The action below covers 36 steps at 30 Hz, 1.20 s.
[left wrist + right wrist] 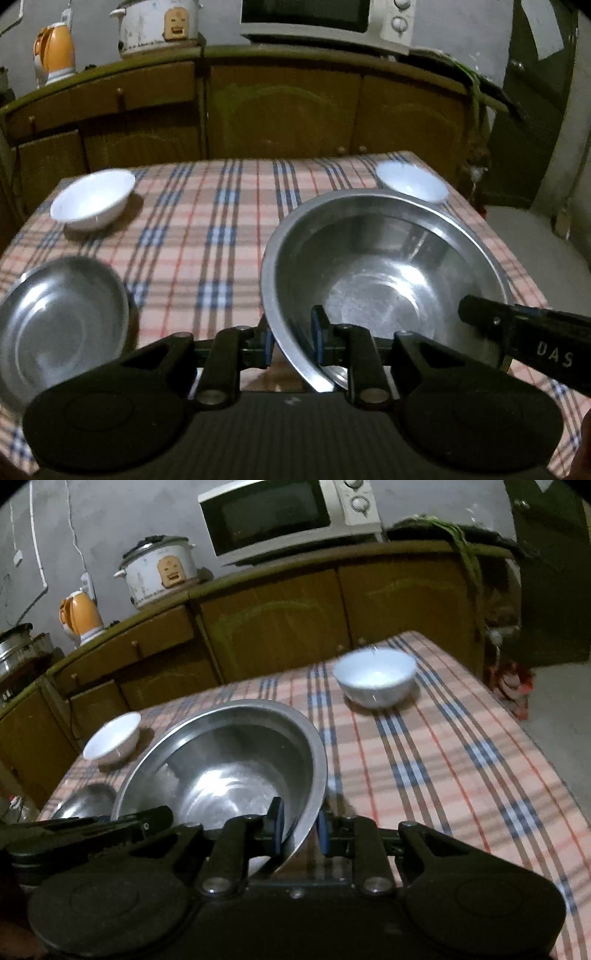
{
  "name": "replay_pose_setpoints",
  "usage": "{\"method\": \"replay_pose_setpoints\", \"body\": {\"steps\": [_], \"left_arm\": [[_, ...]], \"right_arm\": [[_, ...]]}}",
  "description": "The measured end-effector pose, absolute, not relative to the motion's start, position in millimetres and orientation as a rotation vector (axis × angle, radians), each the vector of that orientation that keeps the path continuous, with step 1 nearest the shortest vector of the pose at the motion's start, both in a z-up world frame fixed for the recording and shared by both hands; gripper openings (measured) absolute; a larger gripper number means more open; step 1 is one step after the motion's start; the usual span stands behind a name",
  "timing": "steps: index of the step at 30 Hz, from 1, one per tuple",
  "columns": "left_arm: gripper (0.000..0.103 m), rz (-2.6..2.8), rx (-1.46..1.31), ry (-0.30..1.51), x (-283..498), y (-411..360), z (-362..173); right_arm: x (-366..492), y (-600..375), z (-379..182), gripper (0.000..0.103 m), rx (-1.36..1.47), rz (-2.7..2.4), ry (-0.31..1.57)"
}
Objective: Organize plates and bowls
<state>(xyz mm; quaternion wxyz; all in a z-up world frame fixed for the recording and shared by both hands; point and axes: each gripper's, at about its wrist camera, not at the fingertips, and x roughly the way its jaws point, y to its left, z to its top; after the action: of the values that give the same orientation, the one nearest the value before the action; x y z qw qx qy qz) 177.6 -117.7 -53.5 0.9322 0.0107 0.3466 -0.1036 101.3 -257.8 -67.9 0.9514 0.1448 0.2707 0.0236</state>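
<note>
Steel: 1 large bowl (384, 280), 1 plate (62, 325), 2 white bowls (92, 201)

White letters "DAS" on the right tool (524, 332)

The middle of the table (207, 236) lies bare from its far edge to its near edge. A white bowl (92, 201) stands at the far left corner, another white bowl (412, 181) at the far right corner, and a steel plate (61, 325) near the left edge. The large steel bowl (384, 280) fills the near right part.
</note>
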Motion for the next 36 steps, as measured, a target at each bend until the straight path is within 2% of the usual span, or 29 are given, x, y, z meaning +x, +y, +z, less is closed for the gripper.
{"method": "replay_pose_setpoints", "body": {"steps": [11,26,27,29,31,36], "left_arm": [[0.022,-0.223,0.063,0.775,160,-126,-90],[0.024,-0.229,0.044,0.794,154,-125,-109],[0.025,-0.229,0.046,0.792,154,-125,-109],[0.027,-0.228,0.049,0.788,154,-124,-108],[0.033,-0.226,0.048,0.789,154,-122,-108],[0.059,-0.202,0.03,0.783,155,-112,-99]], "right_arm": [[77,-264,-115,0.024,0.312,0.013,0.621],[80,-264,-130,0.025,0.316,-0.004,0.647],[81,-264,-130,0.025,0.31,-0.008,0.646],[79,-265,-127,0.032,0.308,-0.027,0.631],[79,-270,-125,0.04,0.315,-0.052,0.616],[75,-279,-113,0.048,0.331,-0.089,0.577]]}}
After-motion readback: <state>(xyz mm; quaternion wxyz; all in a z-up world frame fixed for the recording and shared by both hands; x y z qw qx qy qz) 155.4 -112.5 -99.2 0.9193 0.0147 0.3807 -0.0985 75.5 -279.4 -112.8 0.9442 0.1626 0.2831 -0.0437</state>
